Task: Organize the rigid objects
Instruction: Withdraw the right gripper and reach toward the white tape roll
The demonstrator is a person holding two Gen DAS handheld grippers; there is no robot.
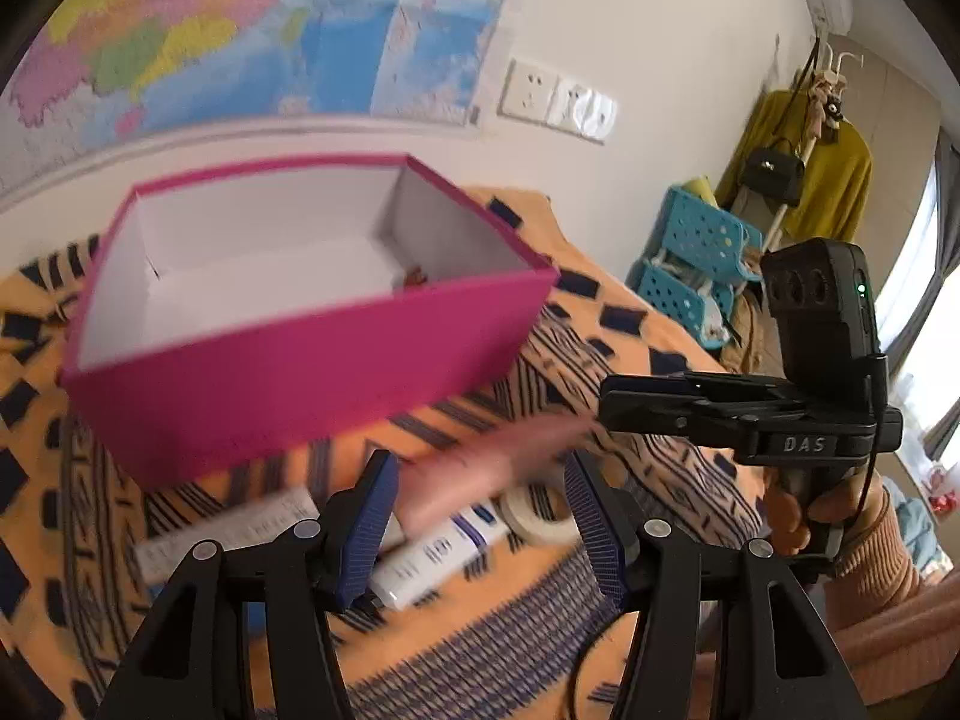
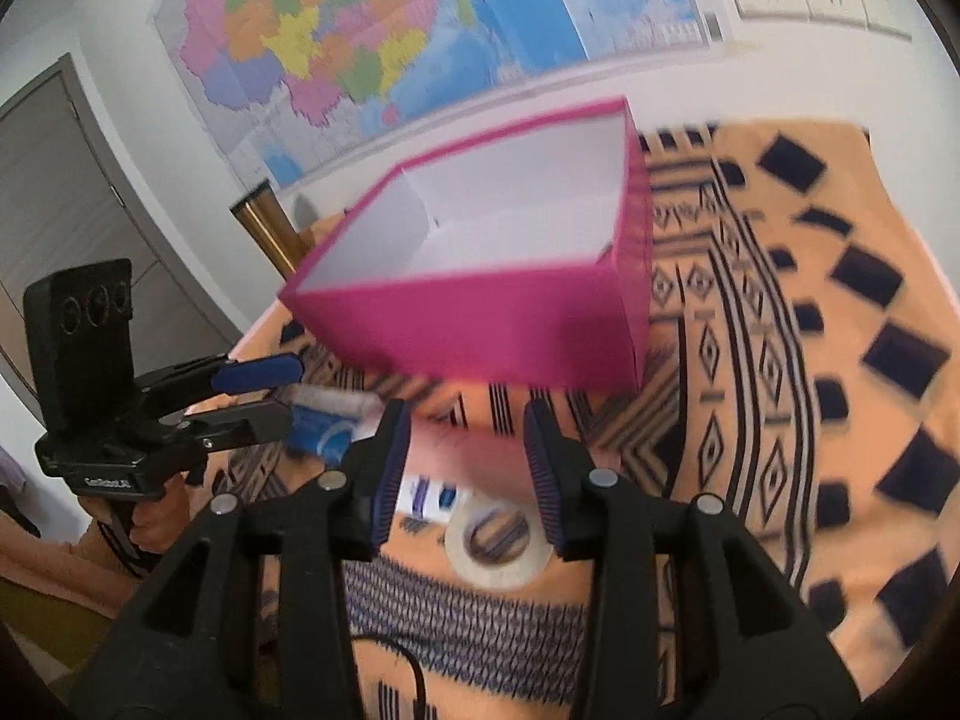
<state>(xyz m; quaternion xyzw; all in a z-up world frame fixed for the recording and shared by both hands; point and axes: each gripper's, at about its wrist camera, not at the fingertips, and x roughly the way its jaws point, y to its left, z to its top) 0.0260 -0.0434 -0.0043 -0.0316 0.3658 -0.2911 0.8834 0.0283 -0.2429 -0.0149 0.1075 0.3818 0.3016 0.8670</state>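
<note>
A: Where was the right gripper point(image 2: 467, 462) at that point?
B: Low over the patterned cloth point(image 2: 780, 360), closed on a blurred pink flat object point(image 2: 474, 450), with the open magenta box point(image 2: 480, 324) just beyond it. The left wrist view showed the same pink piece sticking out of the right gripper's tips toward the box.

A: And the left gripper point(image 1: 480, 516)?
B: Fingers spread wide, nothing between them. It hovered above a white tube point(image 1: 432, 558), a tape roll point(image 1: 534, 519) and a pale carton point(image 1: 228, 528) lying on the cloth in front of the box.

A: What worried you?
B: The pink piece looked gripped near one end, so I judged it could swing or slip on the way up. Its free end might also catch the box's near wall and shove the light box back. Both views were blurred, so the hold itself was hard to read.
</note>
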